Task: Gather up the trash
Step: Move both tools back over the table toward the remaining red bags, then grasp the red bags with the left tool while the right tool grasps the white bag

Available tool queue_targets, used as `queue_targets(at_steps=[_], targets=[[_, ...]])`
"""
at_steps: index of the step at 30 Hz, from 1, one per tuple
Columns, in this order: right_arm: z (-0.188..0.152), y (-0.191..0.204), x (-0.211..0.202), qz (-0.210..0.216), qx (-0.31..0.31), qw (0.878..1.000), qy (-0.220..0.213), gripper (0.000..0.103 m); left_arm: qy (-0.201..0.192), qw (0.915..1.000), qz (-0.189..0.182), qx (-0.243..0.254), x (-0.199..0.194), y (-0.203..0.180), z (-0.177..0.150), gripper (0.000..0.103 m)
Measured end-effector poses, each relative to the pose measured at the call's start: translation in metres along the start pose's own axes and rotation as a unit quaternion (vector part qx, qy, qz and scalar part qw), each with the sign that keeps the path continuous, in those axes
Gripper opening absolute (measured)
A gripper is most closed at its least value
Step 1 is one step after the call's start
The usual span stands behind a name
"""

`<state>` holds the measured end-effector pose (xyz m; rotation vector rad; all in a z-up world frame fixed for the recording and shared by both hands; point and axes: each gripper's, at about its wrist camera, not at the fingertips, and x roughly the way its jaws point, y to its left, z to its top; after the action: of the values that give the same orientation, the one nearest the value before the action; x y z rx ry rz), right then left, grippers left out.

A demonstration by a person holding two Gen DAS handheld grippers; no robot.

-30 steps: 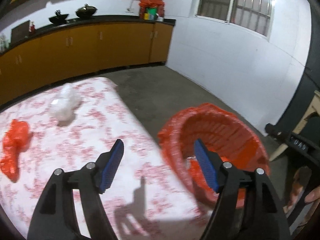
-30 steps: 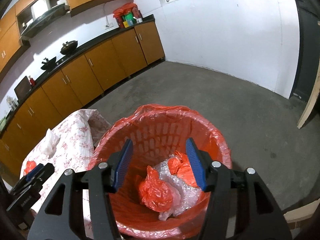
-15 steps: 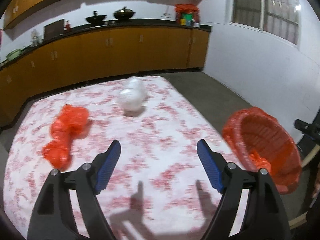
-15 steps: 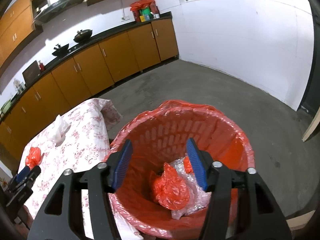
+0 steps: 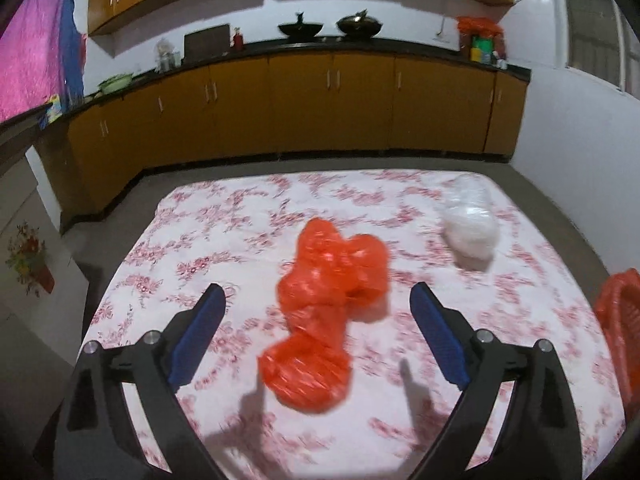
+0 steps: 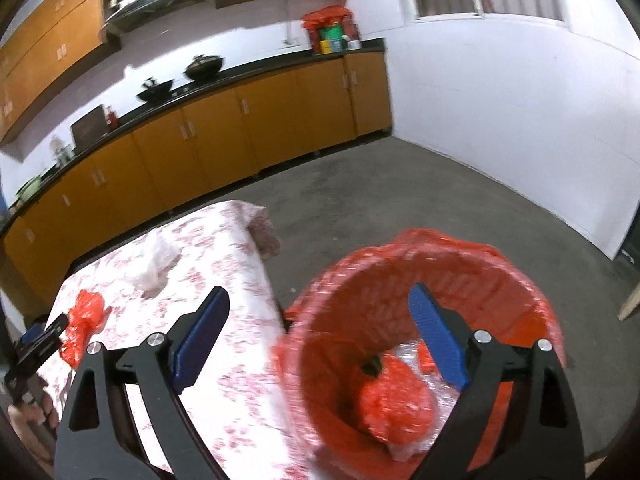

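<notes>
A crumpled red plastic bag (image 5: pixel 326 308) lies on the floral tablecloth (image 5: pixel 224 224), straight ahead of my open, empty left gripper (image 5: pixel 318 312); its fingers stand apart on either side of the bag. A white plastic bag (image 5: pixel 470 222) lies farther right. My right gripper (image 6: pixel 318 312) is open and empty, over the near rim of the red-lined trash basket (image 6: pixel 432 264), which holds red and clear plastic trash (image 6: pixel 394 404). The red bag (image 6: pixel 82 320), white bag (image 6: pixel 154 264) and left gripper (image 6: pixel 38 338) also show in the right wrist view.
The basket's edge (image 5: pixel 620 320) shows right of the table in the left wrist view. Orange kitchen cabinets (image 5: pixel 320 104) with a dark counter line the far wall. Grey concrete floor (image 6: pixel 400 200) lies beyond the table and basket. A white wall (image 6: pixel 520 120) stands on the right.
My left gripper has swung left from the basket to face the red bag on the table. My right gripper has shifted left over the basket's near rim, still open.
</notes>
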<state>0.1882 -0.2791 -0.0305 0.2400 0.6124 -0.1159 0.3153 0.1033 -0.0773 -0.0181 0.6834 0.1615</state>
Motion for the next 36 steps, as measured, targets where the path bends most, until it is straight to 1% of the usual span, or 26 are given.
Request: queue_targets(at_steps=[7, 11, 12, 13, 16, 18, 20, 23, 27, 31, 34, 36], targets=[[0.001, 0.043, 0.022, 0.017, -0.036, 0.999, 0.009, 0.092, 0.035, 0.9993, -0.008, -0.009, 0.038, 0.013, 0.005, 0.091], [0.001, 0.066, 0.035, 0.028, -0.054, 0.998, 0.015, 0.092, 0.051, 0.9984, -0.020, -0.012, 0.054, 0.014, 0.007, 0.091], [-0.001, 0.074, 0.039, 0.032, -0.060, 0.998, 0.017, 0.092, 0.057, 0.9980, -0.026, -0.012, 0.057, 0.015, 0.007, 0.089], [-0.001, 0.080, 0.042, 0.036, -0.066, 0.997, 0.019, 0.092, 0.063, 0.9973, -0.035, -0.013, 0.061, 0.016, 0.007, 0.087], [-0.003, 0.097, 0.050, 0.045, -0.081, 0.995, 0.025, 0.092, 0.084, 0.9946, -0.058, -0.019, 0.070, 0.018, 0.006, 0.072], [-0.004, 0.107, 0.055, 0.053, -0.088, 0.994, 0.028, 0.092, 0.093, 0.9927, -0.070, -0.029, 0.075, 0.021, 0.006, 0.056], [-0.004, 0.117, 0.058, 0.060, -0.095, 0.993, 0.030, 0.092, 0.097, 0.9915, -0.078, -0.039, 0.077, 0.024, 0.005, 0.046], [-0.004, 0.135, 0.066, 0.070, -0.110, 0.991, 0.030, 0.092, 0.091, 0.9916, -0.082, -0.042, 0.075, 0.029, 0.005, 0.042], [0.000, 0.154, 0.082, 0.081, -0.118, 0.989, 0.036, 0.092, 0.071, 0.9939, -0.071, -0.047, 0.064, 0.043, 0.006, 0.041], [0.005, 0.178, 0.108, 0.092, -0.116, 0.988, 0.052, 0.092, 0.041, 0.9965, -0.044, -0.059, 0.044, 0.067, 0.009, 0.041], [0.009, 0.198, 0.130, 0.090, -0.114, 0.987, 0.064, 0.092, 0.023, 0.9978, -0.014, -0.061, 0.031, 0.085, 0.009, 0.041], [0.011, 0.211, 0.142, 0.084, -0.121, 0.987, 0.068, 0.092, 0.019, 0.9977, -0.002, -0.065, 0.026, 0.094, 0.010, 0.041]])
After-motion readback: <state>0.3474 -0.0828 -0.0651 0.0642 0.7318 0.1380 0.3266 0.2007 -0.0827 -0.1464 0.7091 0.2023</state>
